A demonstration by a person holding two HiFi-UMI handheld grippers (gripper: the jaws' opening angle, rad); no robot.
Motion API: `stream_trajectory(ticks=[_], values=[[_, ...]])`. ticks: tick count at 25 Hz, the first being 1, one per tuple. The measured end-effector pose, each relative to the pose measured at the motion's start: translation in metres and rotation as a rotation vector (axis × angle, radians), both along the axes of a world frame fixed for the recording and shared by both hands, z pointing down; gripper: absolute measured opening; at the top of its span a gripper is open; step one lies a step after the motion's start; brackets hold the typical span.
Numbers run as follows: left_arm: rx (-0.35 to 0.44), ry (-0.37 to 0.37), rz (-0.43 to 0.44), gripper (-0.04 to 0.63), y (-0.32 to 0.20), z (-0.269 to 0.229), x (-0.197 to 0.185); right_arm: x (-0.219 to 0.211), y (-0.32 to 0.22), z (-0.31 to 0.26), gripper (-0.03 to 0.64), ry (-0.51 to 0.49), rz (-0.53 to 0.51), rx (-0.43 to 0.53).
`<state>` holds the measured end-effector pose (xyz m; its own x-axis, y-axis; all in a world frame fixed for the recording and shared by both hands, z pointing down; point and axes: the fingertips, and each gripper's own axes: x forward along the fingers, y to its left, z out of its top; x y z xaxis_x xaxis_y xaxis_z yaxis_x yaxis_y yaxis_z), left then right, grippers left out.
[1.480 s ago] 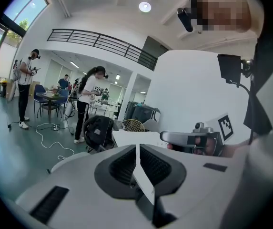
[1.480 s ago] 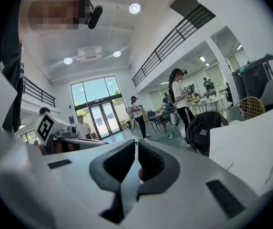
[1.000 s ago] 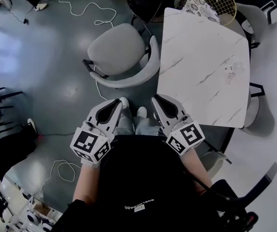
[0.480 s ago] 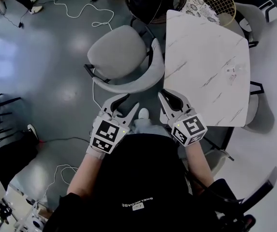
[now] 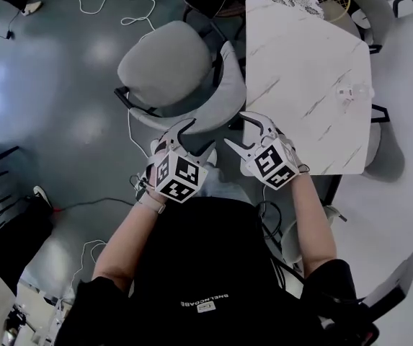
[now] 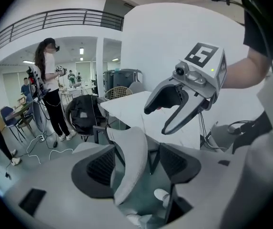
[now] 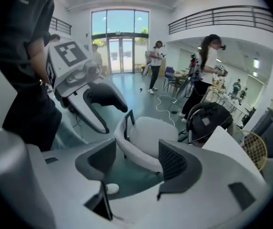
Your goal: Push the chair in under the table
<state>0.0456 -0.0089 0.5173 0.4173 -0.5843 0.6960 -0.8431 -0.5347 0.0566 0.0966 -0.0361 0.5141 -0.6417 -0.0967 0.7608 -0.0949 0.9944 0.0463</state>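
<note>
Head view: chair beside white marble table on glossy grey floor; left tool, right tool spreading, empty.

Chair beside table, left tool, right tool opening, nothing gripped

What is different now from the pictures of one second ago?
The left claw and right claw moved forward, toward the backrest of the chair. Their jaws, shut before, are opening; the backrest shows between them, ungripped. Chair and table stayed in place.
</note>
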Motion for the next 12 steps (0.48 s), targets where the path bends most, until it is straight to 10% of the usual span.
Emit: stream_trajectory(ticks=[12], values=[[-0.055,-0.124,0.098,0.311,-0.021,0.082,0.014,0.007,-0.019,0.089,0.276,0.318,-0.309,0.205]])
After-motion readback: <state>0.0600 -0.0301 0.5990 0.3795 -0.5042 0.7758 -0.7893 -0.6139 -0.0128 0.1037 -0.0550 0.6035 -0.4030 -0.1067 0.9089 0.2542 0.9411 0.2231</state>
